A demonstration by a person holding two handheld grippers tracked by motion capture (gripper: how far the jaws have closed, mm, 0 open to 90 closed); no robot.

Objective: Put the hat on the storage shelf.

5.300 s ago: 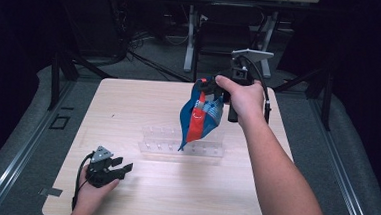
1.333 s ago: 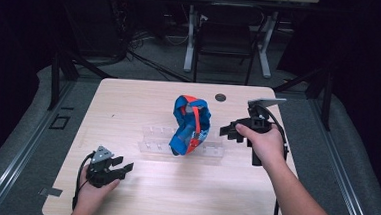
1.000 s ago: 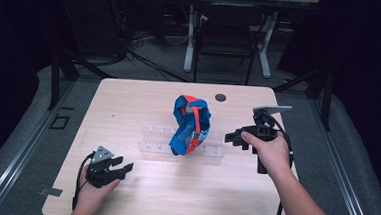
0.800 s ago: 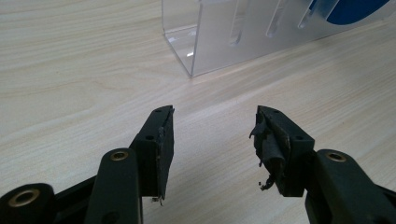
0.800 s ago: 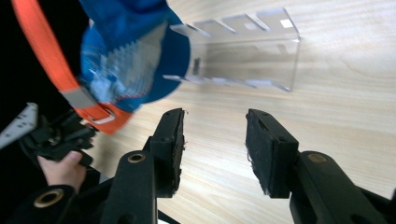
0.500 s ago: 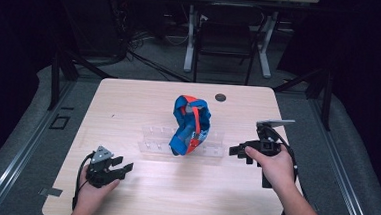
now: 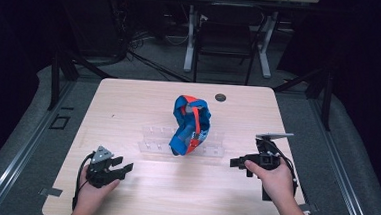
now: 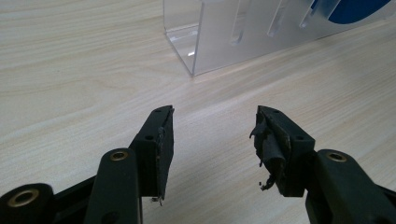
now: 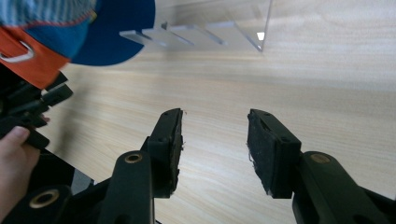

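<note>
1. Since the earliest frame, the right gripper [image 7: 239, 163] has let go of the cap [image 7: 191, 125], which now hangs on the rack [image 7: 215, 150], and has come down to the table [image 7: 144, 97] at the rack's right end. Its jaws have just been opening, with nothing between them. The left gripper [image 7: 122, 169] has not moved.

2. High view: the cap, blue fabric with an orange strap, sits crumpled and tall over the middle of the clear slotted rack, well apart from both grippers. Risk: the perch looks top-heavy, and a nudge to the light rack could tip the cap off.

3. Left gripper view: left gripper [image 8: 212, 140] has its jaws apart and empty, above pale wood grain. The right pad [image 8: 268, 147] is frayed, with black shreds hanging. Risk: worn rubber may slip on smooth acrylic. The rack [image 8: 219, 37] lies ahead, glossy and sharp-cornered.

4. Right gripper view: right gripper [image 9: 215, 144] has its jaws wide and empty. The cap [image 9: 112, 23] shows its stiff blue brim and a metal ring on the orange strap. The rack [image 9: 210, 28] stands beyond. Risk: a careless sweep could snag the strap.
</note>
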